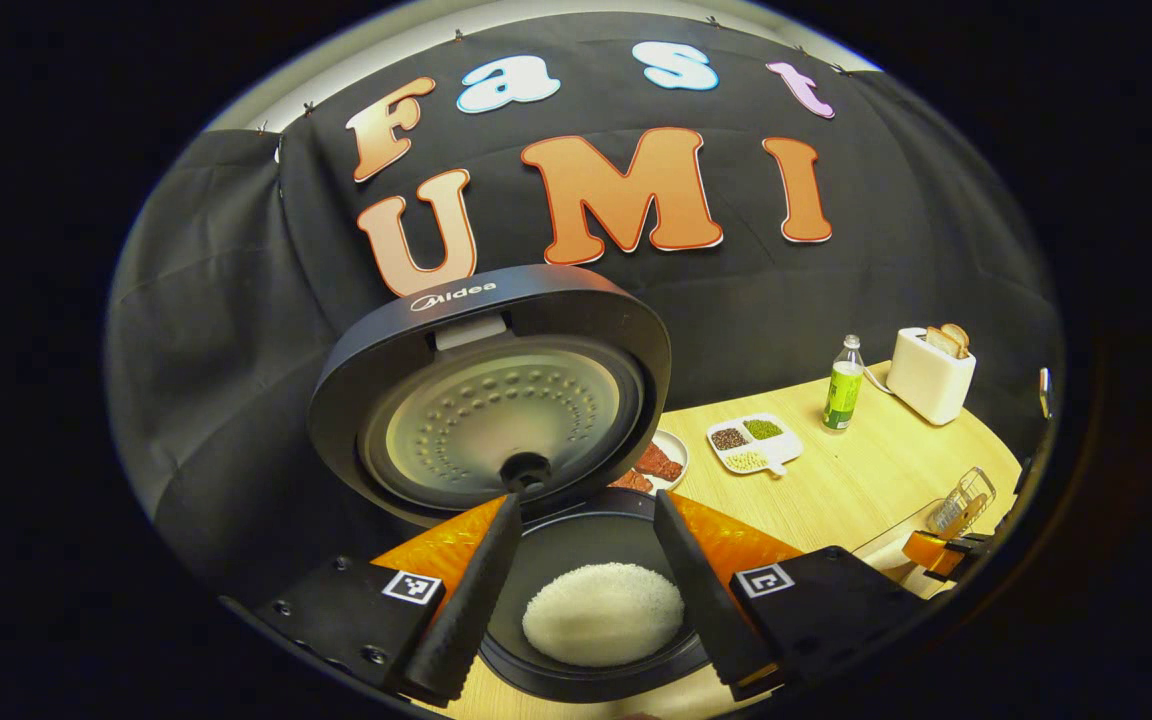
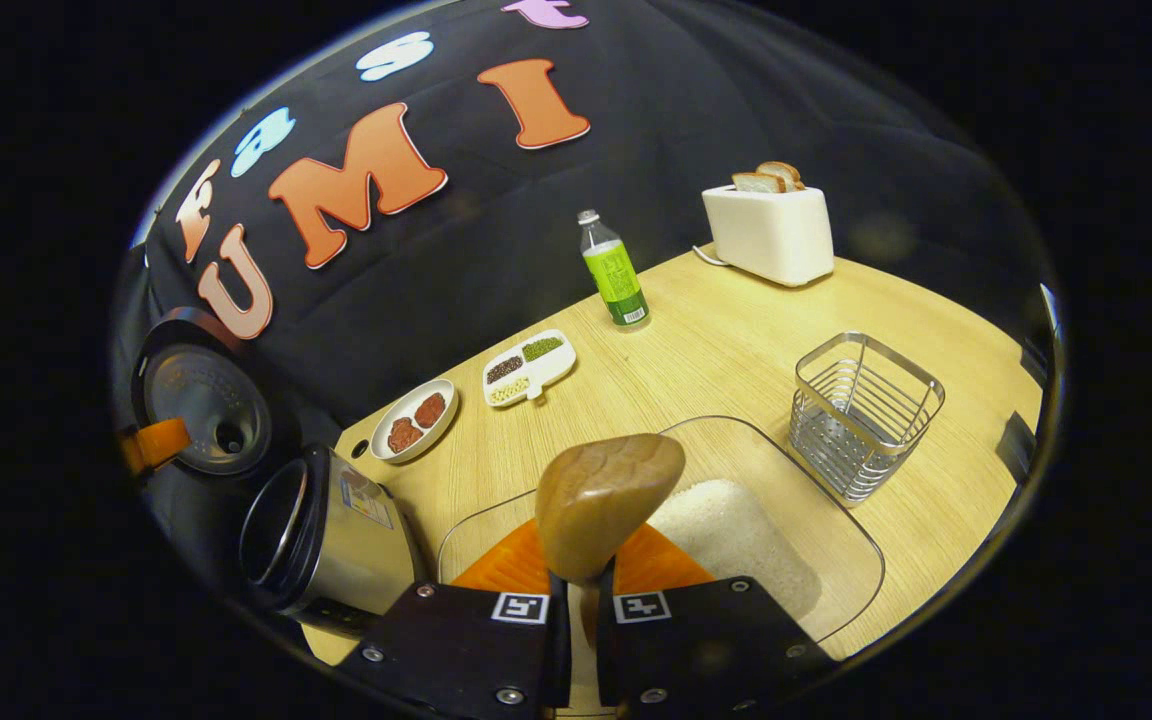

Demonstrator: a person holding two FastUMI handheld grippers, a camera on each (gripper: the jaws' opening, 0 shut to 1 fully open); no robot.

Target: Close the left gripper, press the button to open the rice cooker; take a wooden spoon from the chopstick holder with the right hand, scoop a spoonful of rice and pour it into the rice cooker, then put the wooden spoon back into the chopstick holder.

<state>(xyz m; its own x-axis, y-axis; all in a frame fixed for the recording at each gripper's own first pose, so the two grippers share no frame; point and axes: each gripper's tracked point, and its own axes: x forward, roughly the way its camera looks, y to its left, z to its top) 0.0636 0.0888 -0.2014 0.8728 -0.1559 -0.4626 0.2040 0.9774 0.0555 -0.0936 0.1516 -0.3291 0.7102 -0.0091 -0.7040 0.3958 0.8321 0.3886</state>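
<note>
Left gripper (image 1: pixel 586 545): fingers spread apart and holding nothing, poised over the open pot of the rice cooker.
Rice cooker (image 2: pixel 321 540): lid (image 1: pixel 491 390) swung up and standing open; in the left gripper view a mound of white rice (image 1: pixel 603 613) lies at the bottom of the dark inner pot. In the right gripper view it stands at the table's left end, mouth open.
Right gripper (image 2: pixel 576 600): fingers clamped on the handle of the wooden spoon (image 2: pixel 604 500), the bowl of the spoon rising in front of the camera, its back to the lens, so I cannot tell what it carries.
Glass tray (image 2: pixel 836 530): clear, just beyond the right gripper, with a heap of white rice (image 2: pixel 736 545) inside it.
Chopstick holder (image 2: pixel 864 412): a wire basket standing upright near the tray's far right corner, apart from it.
Table (image 2: pixel 726 350): light wood. Toward the cloth wall stand a white toaster (image 2: pixel 771 232) with bread slices in its slots, a green-labelled bottle (image 2: pixel 614 270), a divided dish of beans and grains (image 2: pixel 529 366), and a small plate of reddish pieces (image 2: pixel 415 420) nearest the rice cooker.
</note>
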